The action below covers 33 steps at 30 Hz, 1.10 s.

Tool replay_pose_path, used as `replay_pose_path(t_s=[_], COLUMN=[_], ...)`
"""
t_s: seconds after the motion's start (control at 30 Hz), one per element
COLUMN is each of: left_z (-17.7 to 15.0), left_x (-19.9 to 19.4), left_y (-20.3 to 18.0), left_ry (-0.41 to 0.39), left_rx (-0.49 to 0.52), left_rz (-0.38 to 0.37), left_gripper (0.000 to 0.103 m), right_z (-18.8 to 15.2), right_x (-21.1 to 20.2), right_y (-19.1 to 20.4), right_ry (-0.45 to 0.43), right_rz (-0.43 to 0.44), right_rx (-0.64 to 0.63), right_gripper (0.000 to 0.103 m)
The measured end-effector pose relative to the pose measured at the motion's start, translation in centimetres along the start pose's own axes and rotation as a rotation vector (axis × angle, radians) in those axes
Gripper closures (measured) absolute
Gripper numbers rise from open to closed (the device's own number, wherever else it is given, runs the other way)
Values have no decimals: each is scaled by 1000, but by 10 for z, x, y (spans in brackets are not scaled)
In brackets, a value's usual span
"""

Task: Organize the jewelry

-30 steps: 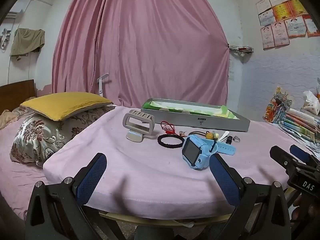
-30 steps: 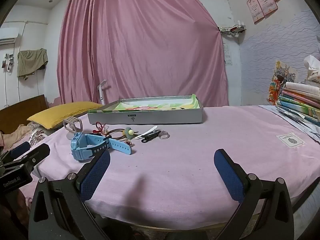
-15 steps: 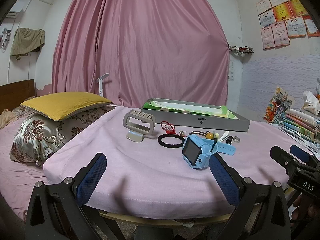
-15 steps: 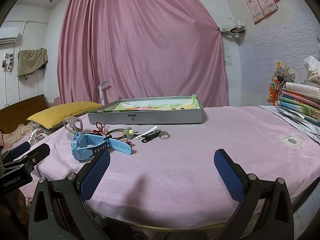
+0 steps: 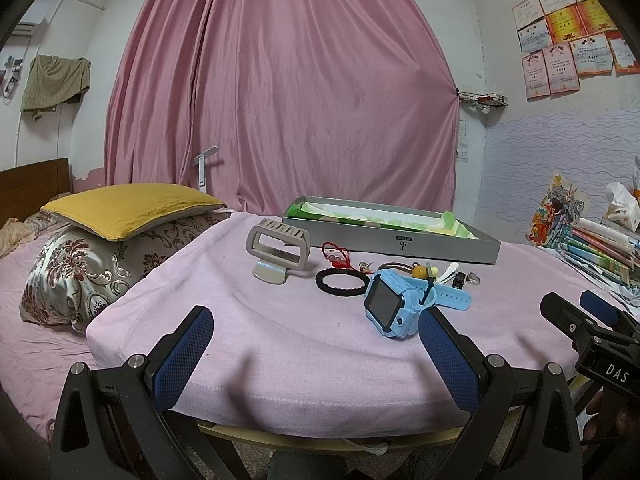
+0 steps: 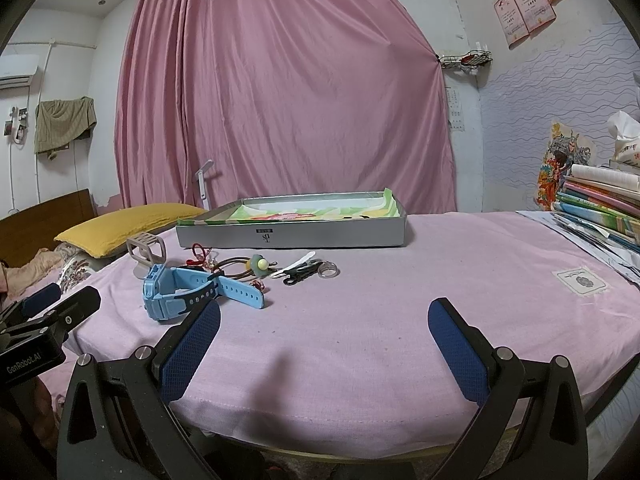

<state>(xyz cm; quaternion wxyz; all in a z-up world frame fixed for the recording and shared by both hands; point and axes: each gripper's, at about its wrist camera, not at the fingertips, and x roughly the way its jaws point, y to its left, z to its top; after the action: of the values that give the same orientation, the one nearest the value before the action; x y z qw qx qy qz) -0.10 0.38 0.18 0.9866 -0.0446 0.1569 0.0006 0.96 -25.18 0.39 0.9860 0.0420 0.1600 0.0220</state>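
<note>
A blue child's watch point(image 5: 394, 300) point(image 6: 176, 290) lies on the pink-covered table, in front of a cluster of small jewelry: a black hair band point(image 5: 342, 279), a red cord bracelet point(image 5: 336, 254), a bead band point(image 6: 256, 264), hair clips point(image 6: 298, 270) and a ring point(image 6: 327, 269). Behind them stands a shallow grey box point(image 5: 400, 238) point(image 6: 292, 232) lined with green paper. My left gripper point(image 5: 316, 350) hovers open near the table's front edge, its right finger just before the watch. My right gripper point(image 6: 324, 342) is open too, to the right of the watch, holding nothing.
A grey plastic stand point(image 5: 278, 250) sits left of the jewelry. Pillows point(image 5: 120, 216) lie on a bed at the left. Stacked books point(image 6: 600, 208) occupy the table's right side, with a white label point(image 6: 580, 280) on the cloth. A pink curtain point(image 6: 280, 100) hangs behind.
</note>
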Motion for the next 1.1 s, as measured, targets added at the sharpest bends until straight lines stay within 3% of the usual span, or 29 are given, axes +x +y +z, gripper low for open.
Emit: replay_pose_path(t_s=[1.1], left_z=[0], left_x=[0], left_y=[0], left_ry=[0], left_rx=[-1], left_rz=[2], left_gripper=[0], right_z=[0], right_x=[1], right_y=[0], right_ry=[0], right_rz=[1], right_rx=[-1], right_gripper=[1])
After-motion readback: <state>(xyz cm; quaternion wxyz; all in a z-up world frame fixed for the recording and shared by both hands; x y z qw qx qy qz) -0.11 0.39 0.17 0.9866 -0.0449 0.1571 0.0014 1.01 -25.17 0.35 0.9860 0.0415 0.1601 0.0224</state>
